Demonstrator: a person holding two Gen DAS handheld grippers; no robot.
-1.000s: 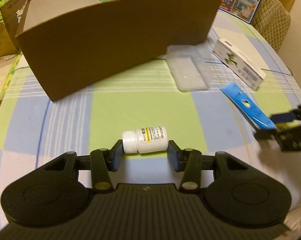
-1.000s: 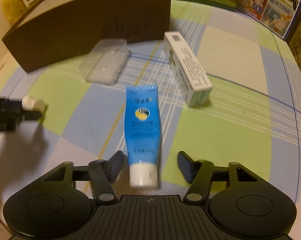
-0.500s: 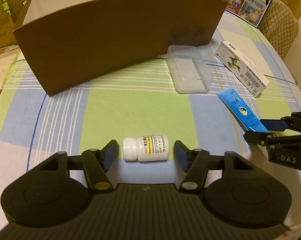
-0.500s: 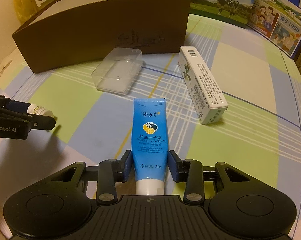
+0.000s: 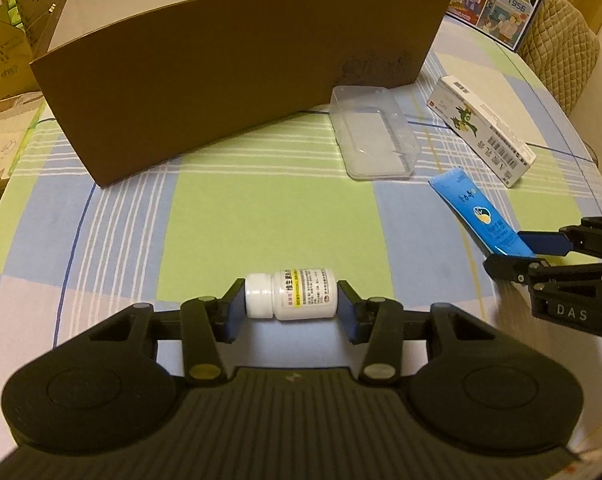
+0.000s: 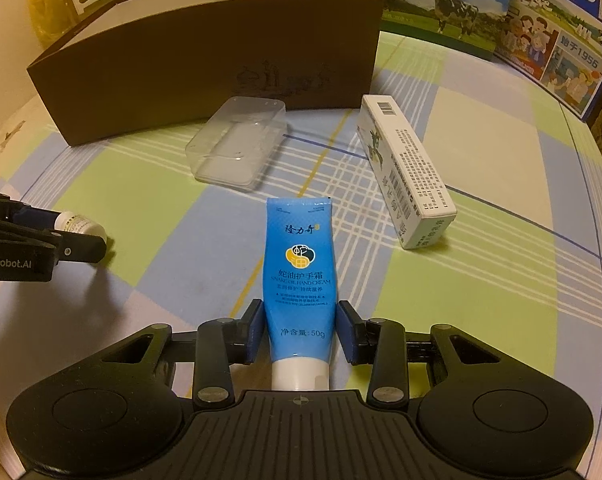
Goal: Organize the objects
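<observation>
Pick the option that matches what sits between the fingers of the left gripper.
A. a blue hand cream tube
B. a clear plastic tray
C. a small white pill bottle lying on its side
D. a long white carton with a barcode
C: in the left wrist view the left gripper has its blue pads against both ends of the small white pill bottle, which lies sideways over the checked tablecloth.

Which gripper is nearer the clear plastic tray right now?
Right. The right gripper, shut on the blue hand cream tube, sits just short of the clear plastic tray. The left gripper, shut on the white pill bottle, is farther off.
</observation>
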